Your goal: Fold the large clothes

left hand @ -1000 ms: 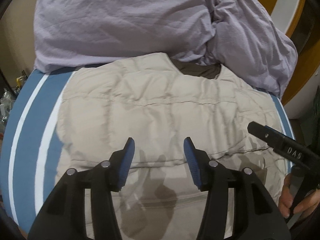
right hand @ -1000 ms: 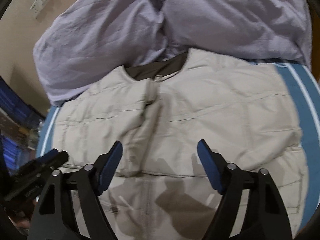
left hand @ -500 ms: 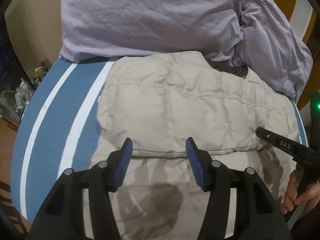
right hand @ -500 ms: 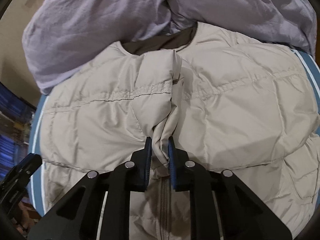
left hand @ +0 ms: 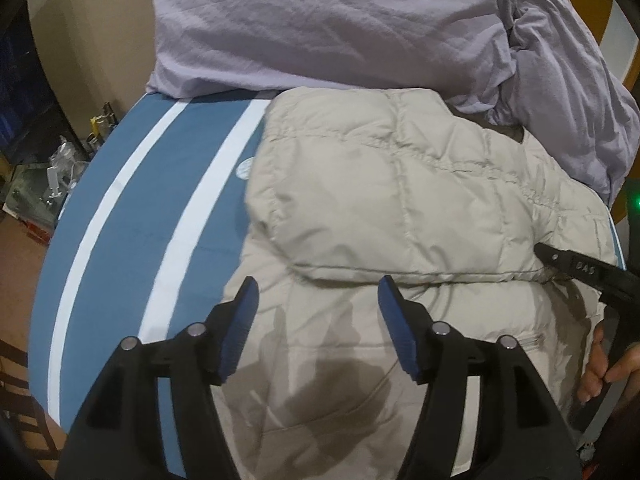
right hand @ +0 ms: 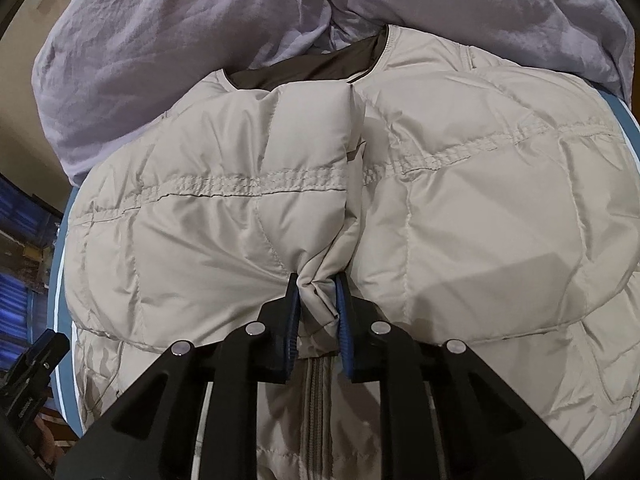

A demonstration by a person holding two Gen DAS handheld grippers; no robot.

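Looking over the bed (left hand: 132,216): we see a blue cover with white stripes, and more of it shows at the left than a second ago.
Purple bedding (left hand: 328,20): it is heaped at the far end, behind the jacket.
Jacket (left hand: 384,200): beige and quilted, it lies on the bed, its two sides folded in over the front, its dark collar lining toward the bedding.
Left tongs (left hand: 316,300): their jaws stand wide and have just been opening further; nothing is between them as they hover over the jacket's left edge.
Right tongs (right hand: 316,304): open a second ago, they now pinch a bunched fold of the jacket's inner edge, just above the zipper (right hand: 316,396).
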